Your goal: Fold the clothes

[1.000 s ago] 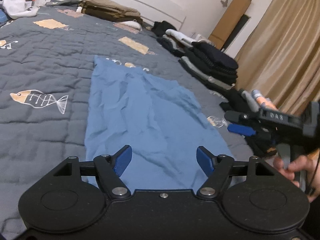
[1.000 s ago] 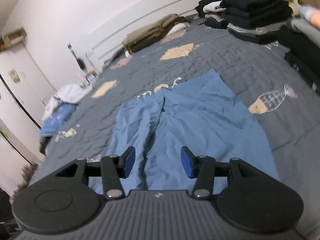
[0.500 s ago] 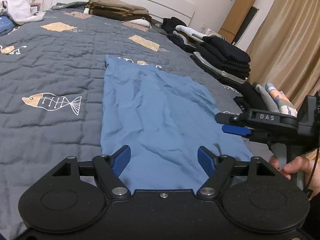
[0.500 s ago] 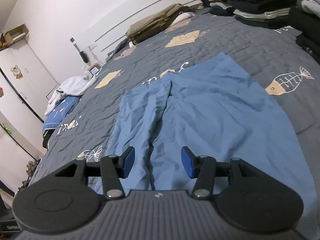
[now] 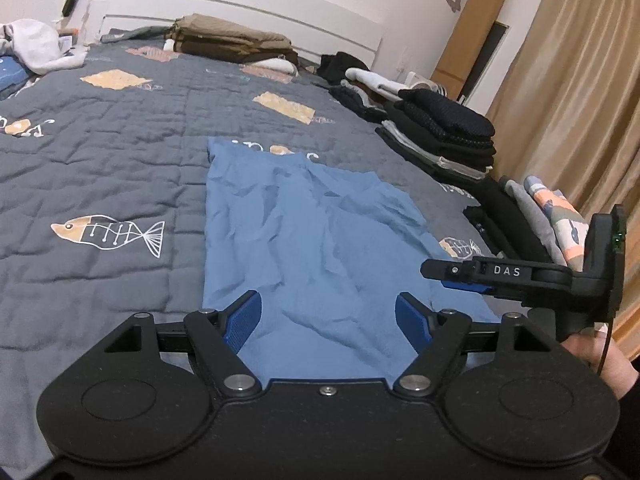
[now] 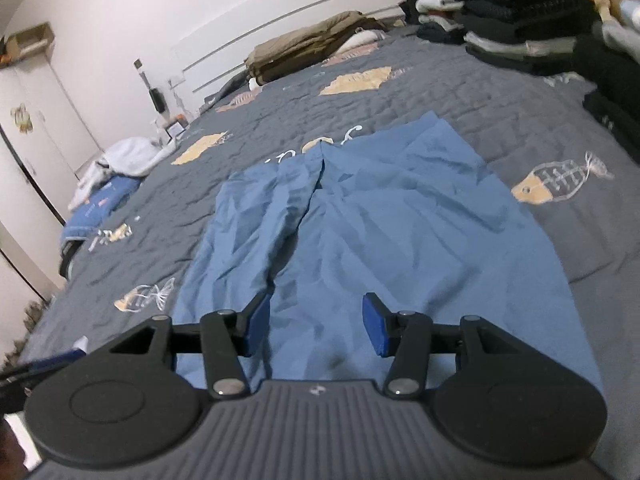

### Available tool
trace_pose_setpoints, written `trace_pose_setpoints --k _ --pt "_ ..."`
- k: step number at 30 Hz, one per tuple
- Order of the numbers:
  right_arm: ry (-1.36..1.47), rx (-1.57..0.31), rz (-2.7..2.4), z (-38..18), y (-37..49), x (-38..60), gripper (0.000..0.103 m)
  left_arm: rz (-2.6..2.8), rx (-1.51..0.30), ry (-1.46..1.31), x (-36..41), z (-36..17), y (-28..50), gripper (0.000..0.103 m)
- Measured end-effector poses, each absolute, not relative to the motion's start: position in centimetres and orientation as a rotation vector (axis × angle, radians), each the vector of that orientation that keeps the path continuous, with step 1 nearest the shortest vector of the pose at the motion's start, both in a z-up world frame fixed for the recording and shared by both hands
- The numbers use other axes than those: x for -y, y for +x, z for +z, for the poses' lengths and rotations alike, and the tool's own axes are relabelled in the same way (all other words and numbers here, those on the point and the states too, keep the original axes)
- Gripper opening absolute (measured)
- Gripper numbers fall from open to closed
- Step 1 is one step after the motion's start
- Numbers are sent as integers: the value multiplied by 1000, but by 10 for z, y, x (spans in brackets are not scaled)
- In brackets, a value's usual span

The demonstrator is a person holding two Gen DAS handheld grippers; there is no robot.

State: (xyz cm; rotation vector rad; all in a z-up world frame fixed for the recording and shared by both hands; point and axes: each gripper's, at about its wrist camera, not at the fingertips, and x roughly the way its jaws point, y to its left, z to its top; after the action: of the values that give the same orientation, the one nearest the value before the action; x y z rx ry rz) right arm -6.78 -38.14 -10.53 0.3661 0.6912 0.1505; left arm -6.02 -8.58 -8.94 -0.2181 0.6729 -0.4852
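Observation:
A wrinkled blue garment (image 5: 316, 240) lies spread flat on the grey quilted bed (image 5: 100, 160); in the right wrist view the blue garment (image 6: 380, 232) shows a long fold line down its left part. My left gripper (image 5: 328, 316) hovers open over the garment's near edge, nothing between its blue pads. My right gripper (image 6: 316, 326) is open too, above the same near edge. In the left wrist view the right gripper (image 5: 460, 276) appears from the side at the garment's right near corner, held by a hand (image 5: 600, 356).
A stack of folded dark clothes (image 5: 444, 136) lines the bed's right side, with more rolled items (image 5: 552, 216) nearer. Brown folded clothes (image 5: 236, 40) lie by the headboard. A white and blue pile (image 6: 116, 176) sits on the bed's left. Curtains (image 5: 580, 100) hang on the right.
Both grippers have pulled back and risen slightly, so more of the garment and bed shows. Jaws stayed open. The right gripper sits lower at the right in the left wrist view.

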Motion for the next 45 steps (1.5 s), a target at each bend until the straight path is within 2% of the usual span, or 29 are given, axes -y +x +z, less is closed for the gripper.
trace_pose_setpoints --k 11,36,45 --pt "178 -685 110 -86 -80 370 50 -470 -677 -169 88 -97 -60 74" --pt "193 -661 95 -82 -67 400 50 -501 -669 -114 87 -110 -64 74" --pt "225 -651 95 -70 -27 423 50 -566 -632 -105 97 -90 -30 74"
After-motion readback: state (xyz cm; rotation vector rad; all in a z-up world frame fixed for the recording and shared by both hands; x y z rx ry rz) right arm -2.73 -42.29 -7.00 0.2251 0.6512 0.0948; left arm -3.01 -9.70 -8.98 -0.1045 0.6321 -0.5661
